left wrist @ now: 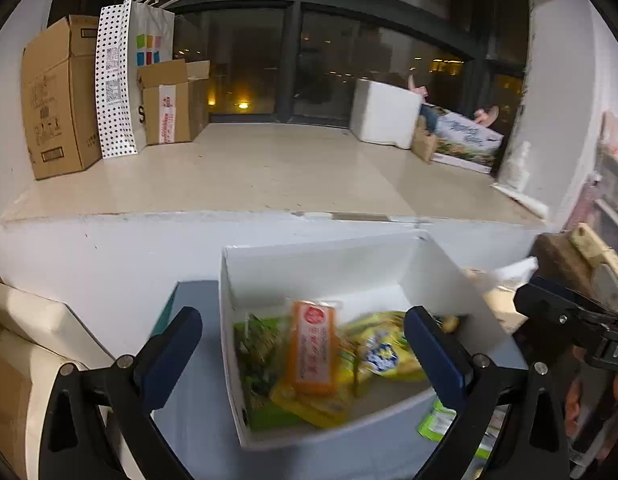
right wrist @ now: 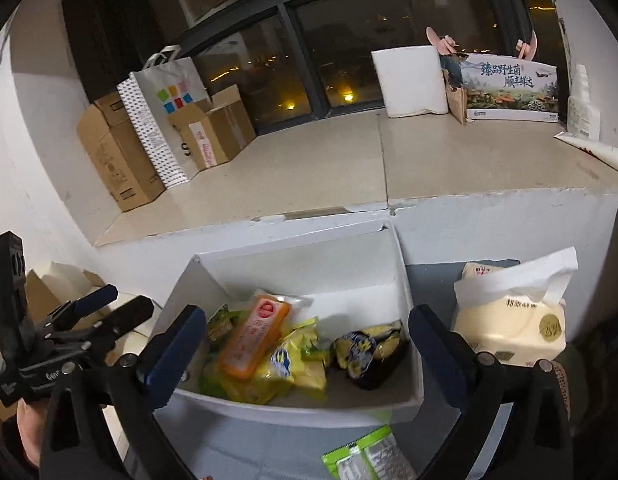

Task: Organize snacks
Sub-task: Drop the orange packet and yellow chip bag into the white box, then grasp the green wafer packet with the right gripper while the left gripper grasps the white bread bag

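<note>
A wide stone window ledge [right wrist: 449, 160] spans the background beneath dark window panes; at its left end stand cardboard boxes [left wrist: 57, 100] and a white paper bag [right wrist: 169, 96] with coloured squares, at its right end a white foam block [right wrist: 413, 80] and a printed gift box [right wrist: 509, 88]. Below the ledge, on the grey-blue desk [left wrist: 197, 408], sits an open white box [right wrist: 401, 280] that holds the snacks: an orange packet [right wrist: 253, 336] lies on top of yellow packets [right wrist: 297, 368], with green packets [left wrist: 257, 352] on the box's left side and a dark packet [right wrist: 369, 356] on its right side. A soft pack of tissues [right wrist: 513, 320], one sheet drawn up, stands on the desk just right of the box. A green-and-white packet [right wrist: 365, 456] lies on the desk outside the box, near its front wall. The left tool [left wrist: 305, 356] is spread wide, its blue-padded fingers apart over the box's left half, with nothing pinched between them. The right tool [right wrist: 305, 352] is likewise spread wide, hovering at the box front with its fingers near the two front corners and gripping nothing. In the right wrist view a hand [right wrist: 29, 428] shows under the left tool's handle.
</note>
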A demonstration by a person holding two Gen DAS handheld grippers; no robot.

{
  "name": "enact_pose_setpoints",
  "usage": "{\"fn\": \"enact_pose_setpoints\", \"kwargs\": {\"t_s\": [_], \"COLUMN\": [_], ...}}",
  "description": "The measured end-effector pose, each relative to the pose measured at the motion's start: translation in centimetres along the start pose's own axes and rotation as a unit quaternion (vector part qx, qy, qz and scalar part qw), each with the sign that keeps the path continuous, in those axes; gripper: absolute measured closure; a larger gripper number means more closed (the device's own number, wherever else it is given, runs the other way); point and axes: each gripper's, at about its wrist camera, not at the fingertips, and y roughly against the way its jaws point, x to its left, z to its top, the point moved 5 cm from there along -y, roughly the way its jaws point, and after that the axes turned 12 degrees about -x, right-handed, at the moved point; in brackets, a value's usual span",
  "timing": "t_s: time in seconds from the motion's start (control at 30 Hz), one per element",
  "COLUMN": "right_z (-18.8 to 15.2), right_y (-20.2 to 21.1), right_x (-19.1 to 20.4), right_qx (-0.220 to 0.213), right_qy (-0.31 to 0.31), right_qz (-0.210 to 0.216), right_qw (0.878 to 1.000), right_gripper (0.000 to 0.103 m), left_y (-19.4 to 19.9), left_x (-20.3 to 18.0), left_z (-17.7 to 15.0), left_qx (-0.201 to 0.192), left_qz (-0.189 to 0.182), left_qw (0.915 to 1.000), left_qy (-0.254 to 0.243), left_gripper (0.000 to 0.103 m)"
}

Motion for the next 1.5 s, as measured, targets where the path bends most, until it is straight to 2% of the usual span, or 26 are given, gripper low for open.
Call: {"fn": "enact_pose_setpoints", "kwargs": {"t_s": [0.13,0.33,0.47,0.53,0.73,0.83,1.03,1.1,1.23,1.3,1.4,1.5], "right_z": [-0.5,-2.6,-5.7,-7.5,-13.7,-15.7,-18.0,-17.5,-15.9,-15.2,-14.6,-15.3], "right_y": [3.3,10.8,14.8,16.1,18.2,18.8,18.0,16.9,12.4,9.7,5.7,2.1], "right_x": [0.9,1.4,0.4,-0.2,-1.6,-2.5,-4.3,-4.4,-4.4,-4.2,-3.9,-4.1], "right_qx": [-0.012,-0.047,-0.051,-0.045,0.002,0.011,0.039,0.046,0.097,0.13,0.17,0.221], "right_qy": [0.003,0.014,0.027,0.033,0.034,0.034,0.034,0.058,0.121,0.153,0.207,0.224], "right_qz": [0.019,0.047,0.017,0.0,-0.038,-0.058,-0.082,-0.078,-0.048,-0.028,-0.026,-0.021], "right_qw": [1.0,0.998,0.998,0.998,0.999,0.998,0.995,0.994,0.987,0.979,0.963,0.949], "right_gripper": [0.0,0.0,0.0,0.0,0.0,0.0,0.0,0.0,0.0,0.0,0.0,0.0], "left_y": [3.9,11.2,15.1,16.4,19.2,19.8,20.2,20.0,19.7,19.4,18.7,18.3], "left_x": [-0.5,-1.9,-2.9,-3.3,-5.2,-6.3,-7.9,-8.1,-8.2,-8.0,-7.6,-7.1], "left_z": [-0.9,-4.1,-6.8,-8.0,-12.1,-14.1,-17.1,-17.5,-17.6,-17.7,-18.1,-18.5], "left_qx": [-0.011,-0.021,-0.02,-0.02,-0.007,0.004,0.021,0.028,0.032,0.034,0.048,0.058], "left_qz": [-0.021,-0.061,-0.07,-0.062,-0.07,-0.08,-0.079,-0.084,-0.088,-0.088,-0.089,-0.083], "left_qw": [0.9997,0.9978,0.997,0.9974,0.997,0.9964,0.9955,0.995,0.9945,0.9946,0.9943,0.9943], "left_qy": [-0.007,-0.015,-0.025,-0.032,-0.031,-0.028,-0.047,-0.046,-0.046,-0.044,-0.035,-0.031], "left_gripper": [0.0,0.0,0.0,0.0,0.0,0.0,0.0,0.0,0.0,0.0,0.0,0.0]}}
